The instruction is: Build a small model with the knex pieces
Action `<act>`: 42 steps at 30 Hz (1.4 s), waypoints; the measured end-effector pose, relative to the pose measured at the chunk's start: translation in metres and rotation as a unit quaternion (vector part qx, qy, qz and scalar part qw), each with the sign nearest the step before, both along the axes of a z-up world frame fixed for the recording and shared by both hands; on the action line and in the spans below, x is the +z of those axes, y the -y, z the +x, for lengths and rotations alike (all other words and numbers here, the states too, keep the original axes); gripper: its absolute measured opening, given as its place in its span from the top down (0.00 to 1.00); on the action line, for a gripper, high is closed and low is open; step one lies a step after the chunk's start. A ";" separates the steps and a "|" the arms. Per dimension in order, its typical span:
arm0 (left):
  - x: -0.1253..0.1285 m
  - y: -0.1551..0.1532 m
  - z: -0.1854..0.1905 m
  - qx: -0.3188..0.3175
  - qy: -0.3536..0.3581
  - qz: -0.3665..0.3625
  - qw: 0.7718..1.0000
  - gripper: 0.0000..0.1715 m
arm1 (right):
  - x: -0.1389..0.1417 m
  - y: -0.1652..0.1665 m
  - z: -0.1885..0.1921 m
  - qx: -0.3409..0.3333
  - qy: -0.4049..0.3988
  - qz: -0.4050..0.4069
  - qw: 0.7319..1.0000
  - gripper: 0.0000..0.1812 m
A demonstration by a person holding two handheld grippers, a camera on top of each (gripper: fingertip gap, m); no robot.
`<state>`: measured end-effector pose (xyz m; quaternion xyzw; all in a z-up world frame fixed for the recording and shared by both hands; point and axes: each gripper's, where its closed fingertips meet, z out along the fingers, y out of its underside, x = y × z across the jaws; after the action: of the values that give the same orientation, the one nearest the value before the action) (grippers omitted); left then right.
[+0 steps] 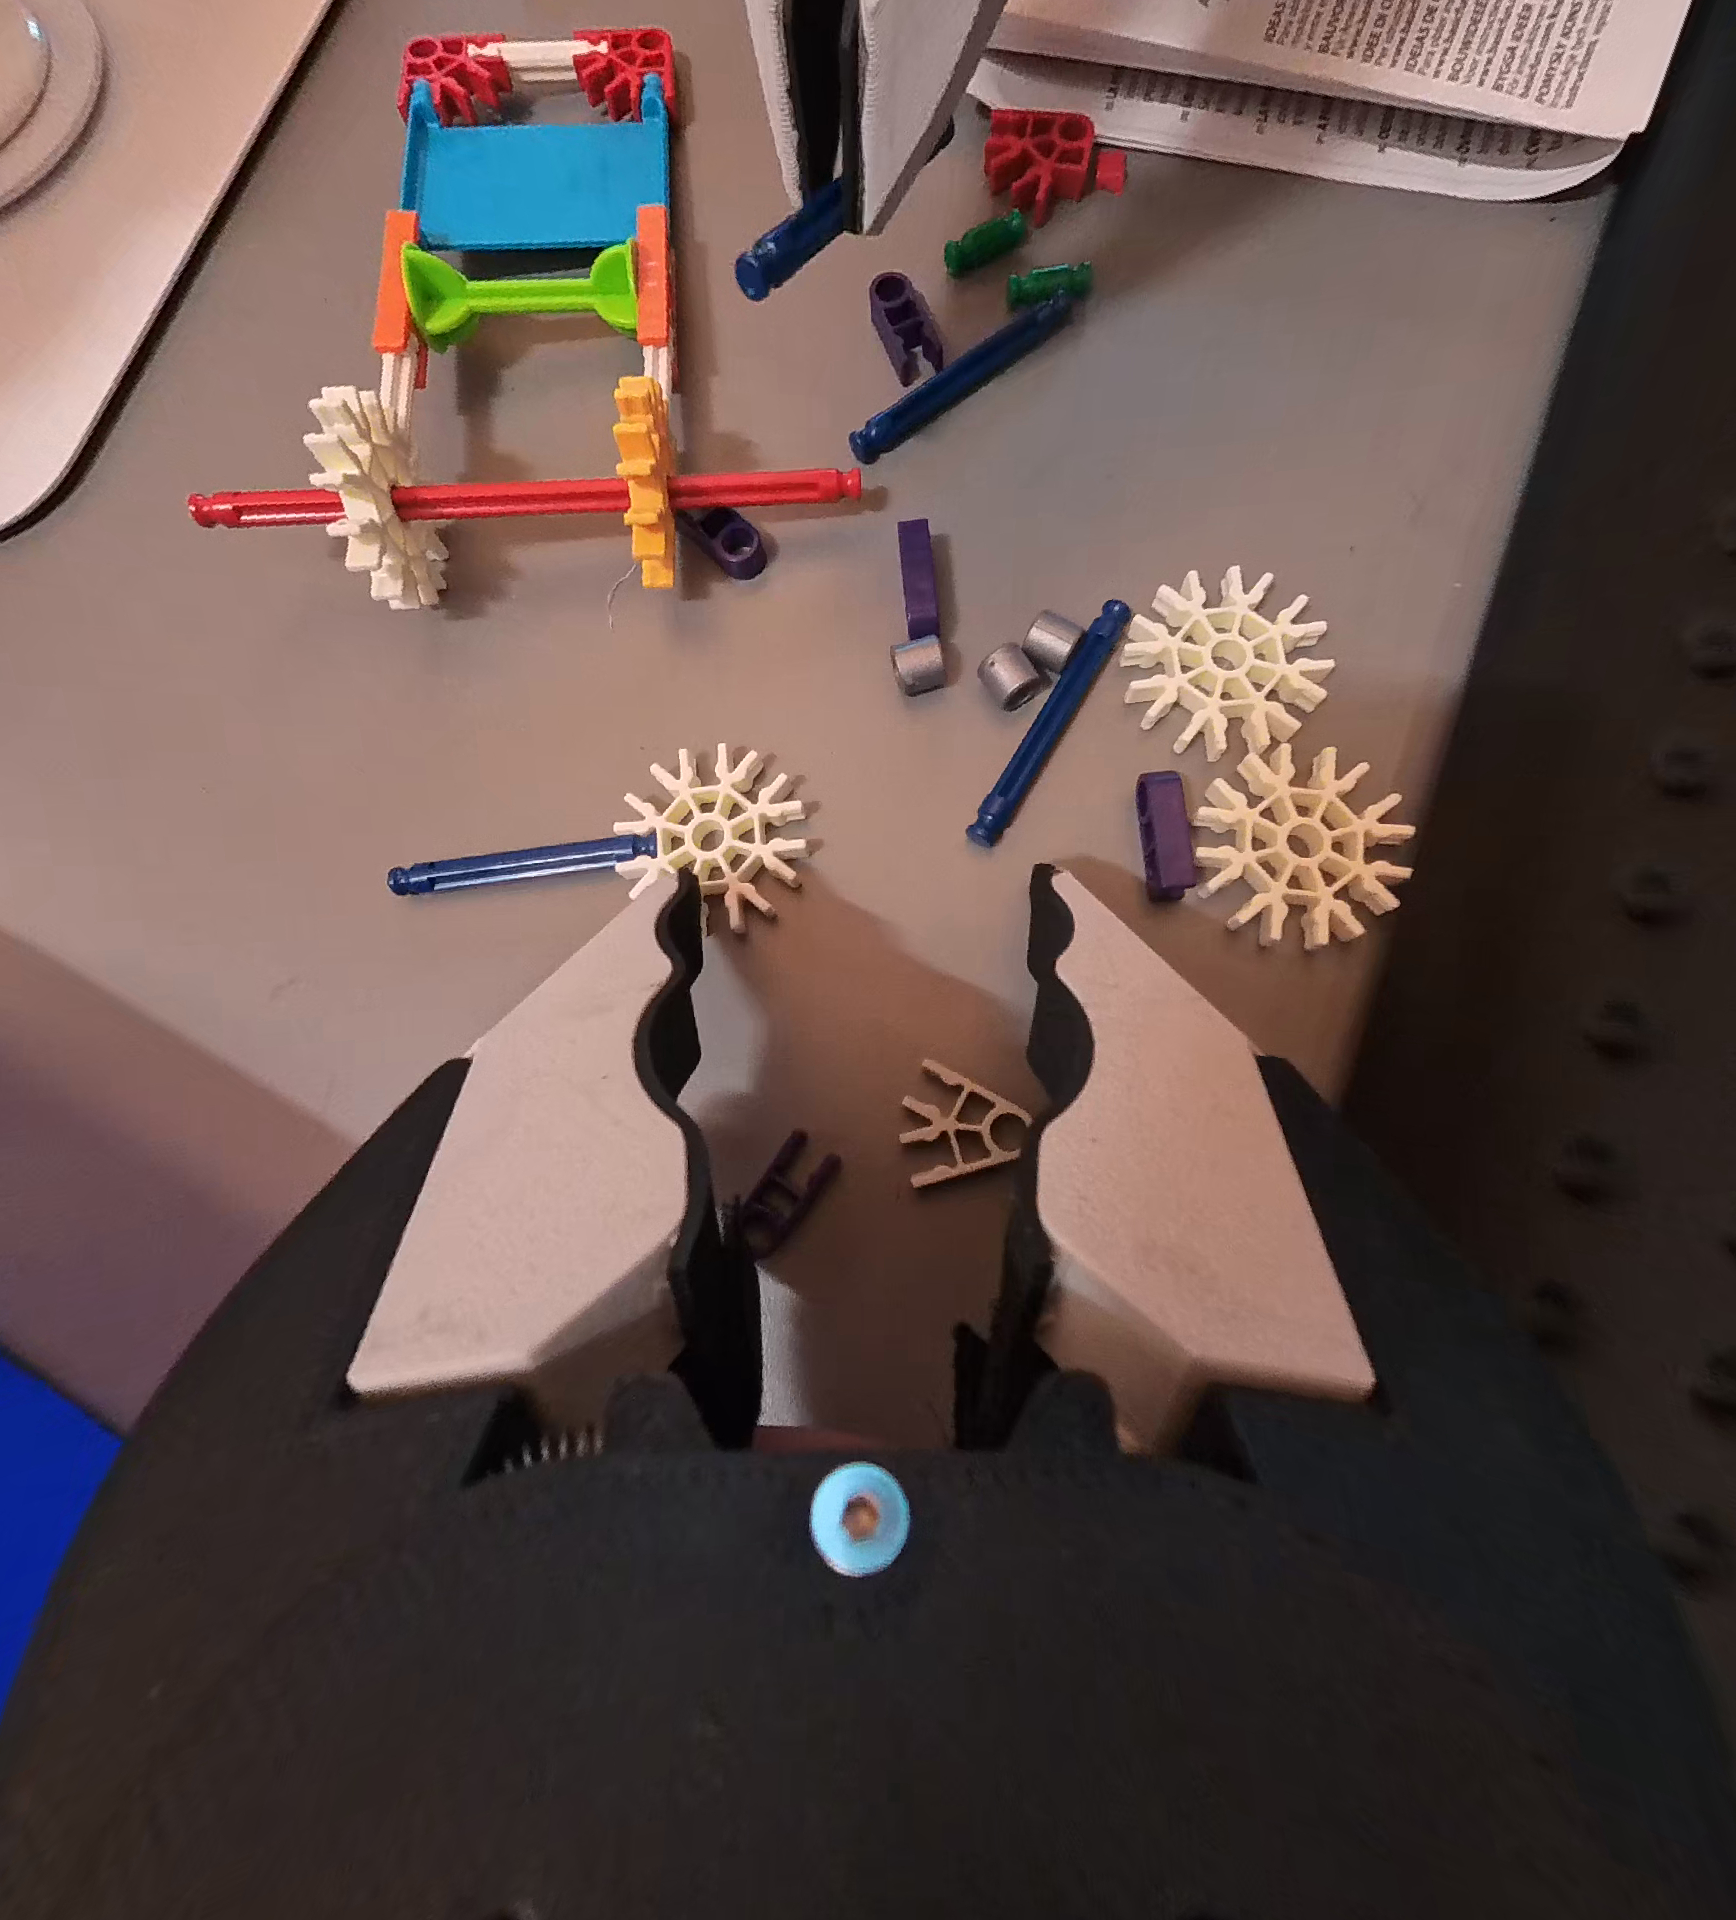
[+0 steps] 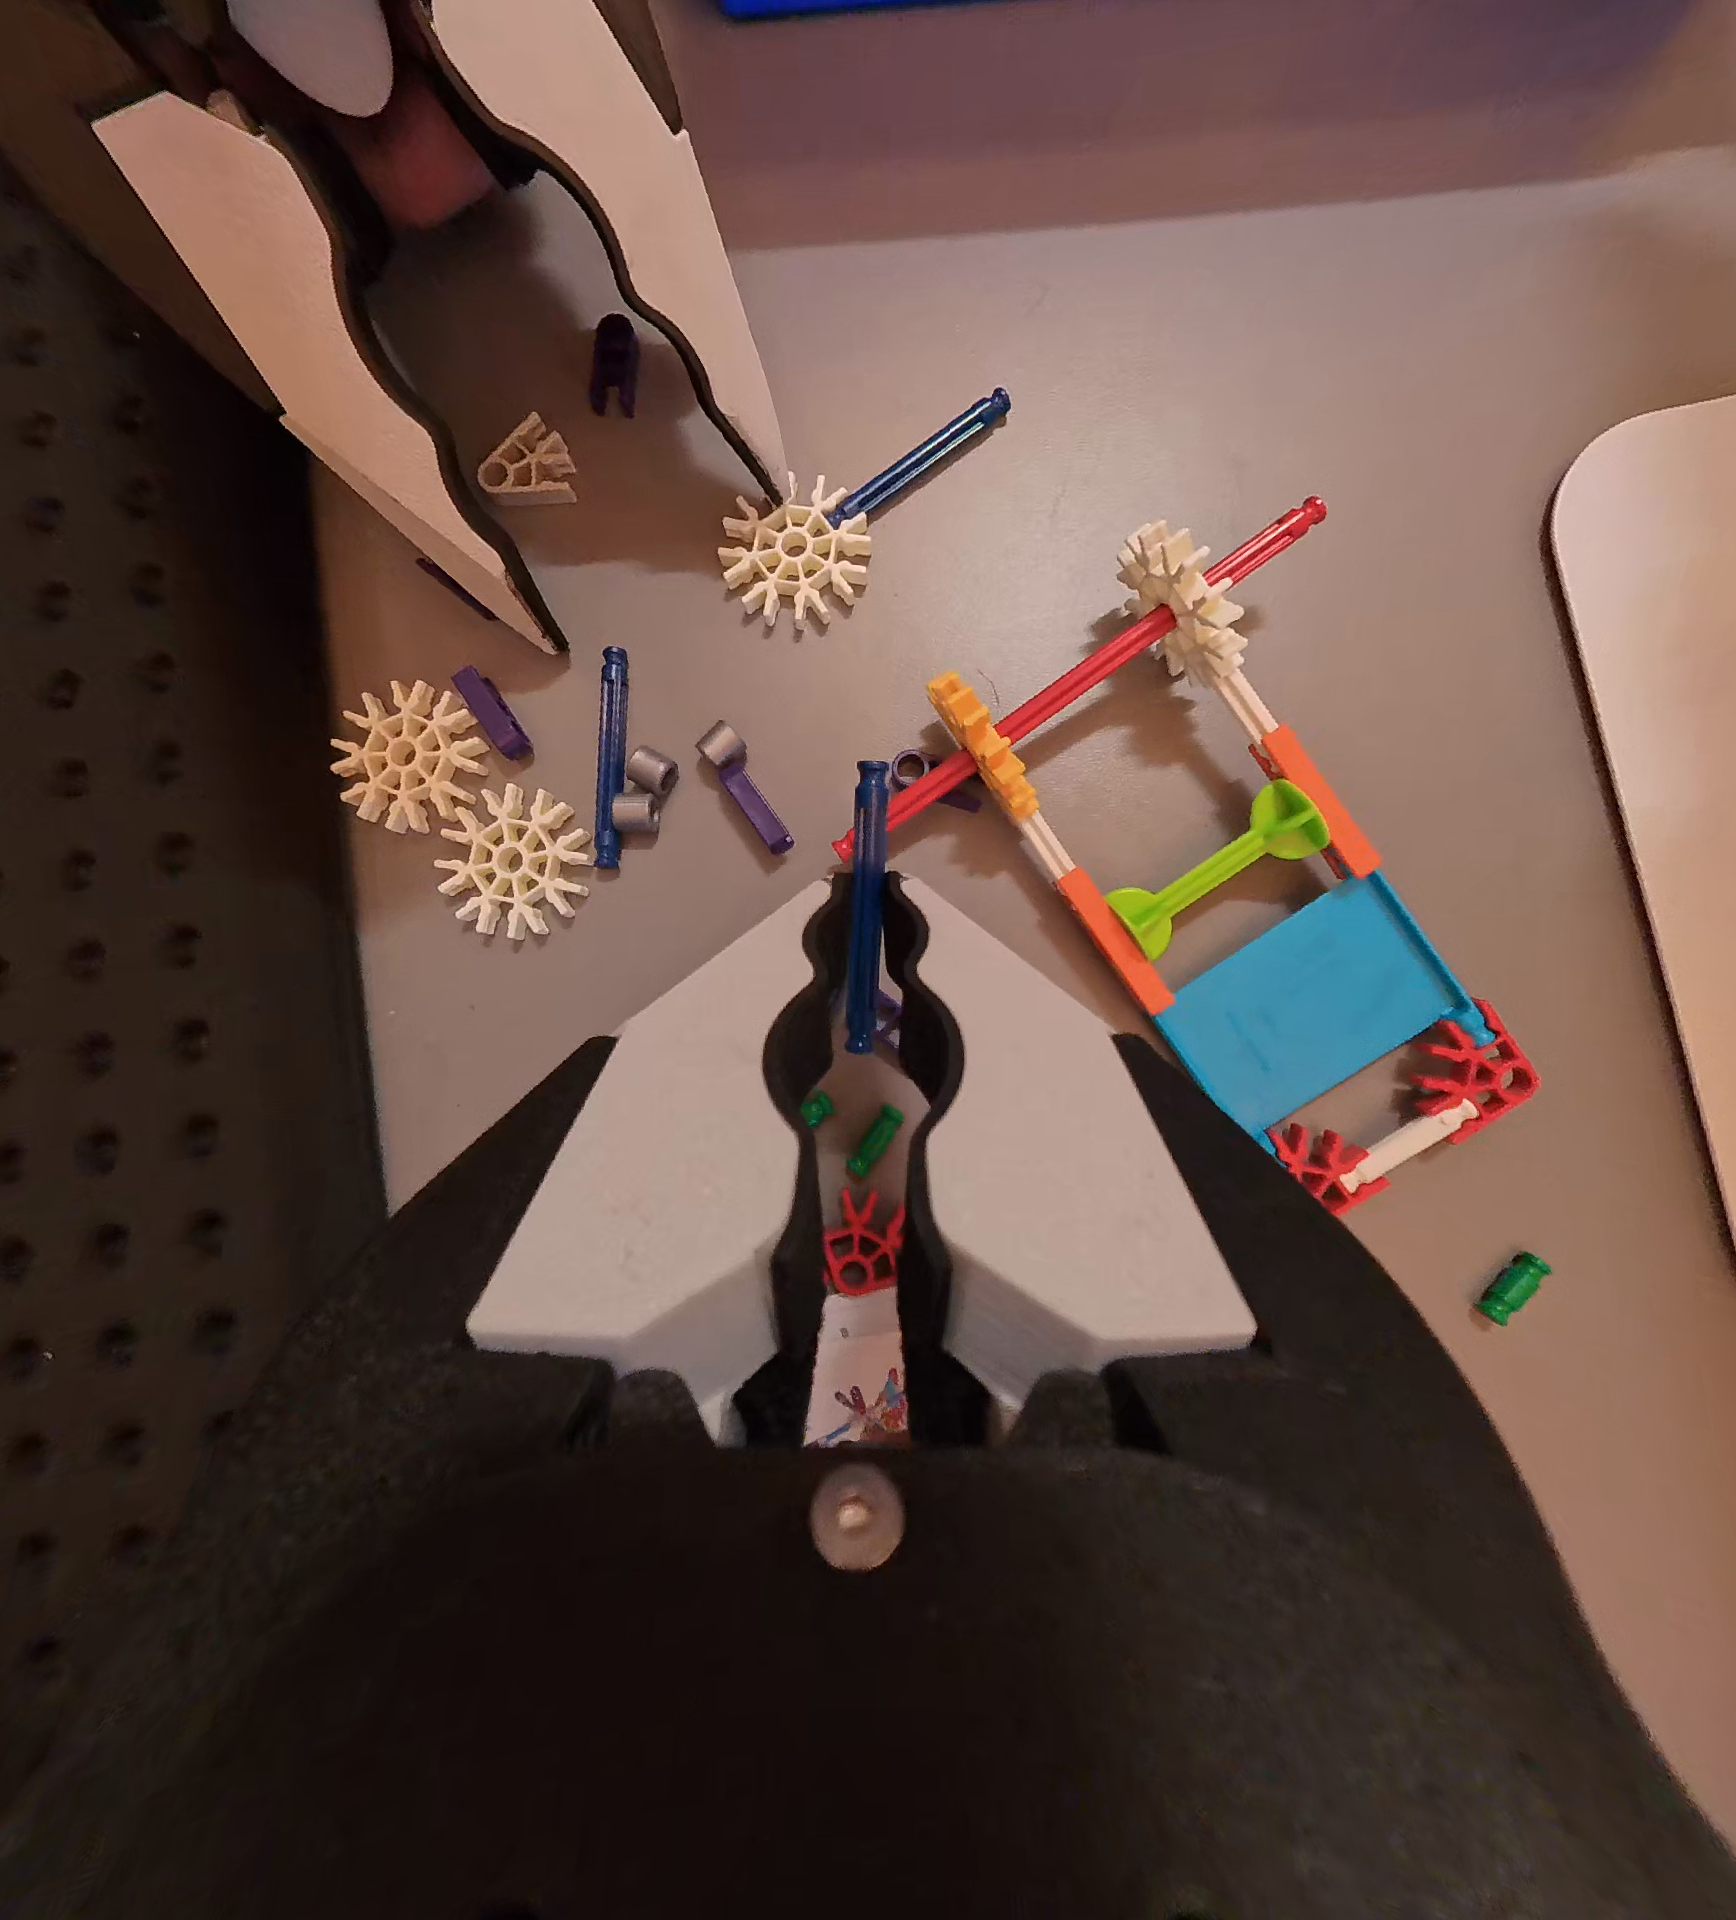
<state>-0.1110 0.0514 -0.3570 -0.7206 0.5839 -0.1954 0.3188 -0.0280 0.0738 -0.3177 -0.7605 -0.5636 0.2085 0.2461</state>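
Observation:
My left gripper (image 1: 864, 888) is open and low over the grey table. Its left fingertip touches a cream snowflake connector (image 1: 713, 836) with a blue rod (image 1: 511, 862) plugged into it. A tan connector (image 1: 963, 1138) and a purple clip (image 1: 781, 1184) lie between its fingers. My right gripper (image 2: 866, 883) is shut on another blue rod (image 2: 866, 914). That rod's far end is close to the end of the red axle rod (image 2: 1082, 675) of a colourful frame with a blue panel (image 2: 1300, 997). The right wrist view shows the left gripper (image 2: 661, 561) at upper left.
Two loose snowflake connectors (image 1: 1228, 660), grey spacers (image 1: 1020, 670), blue rods, purple clips and green pegs (image 1: 983, 244) lie scattered. A printed booklet (image 1: 1363, 83) is at the back right, a beige mat (image 1: 64, 260) at the left, a black perforated board (image 1: 1674, 935) along the right. There is about 10 cm between the tips of the two grippers.

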 end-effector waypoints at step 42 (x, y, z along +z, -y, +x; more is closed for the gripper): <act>-0.001 0.004 -0.001 -0.010 -0.006 0.005 1.000 0.64 | -0.008 0.019 -0.020 0.041 0.014 0.002 0.999 0.98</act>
<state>-0.1117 0.0478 -0.3578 -0.7144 0.5936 -0.1916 0.3171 -0.0480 0.0552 -0.3262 -0.7387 -0.5985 0.2064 0.2311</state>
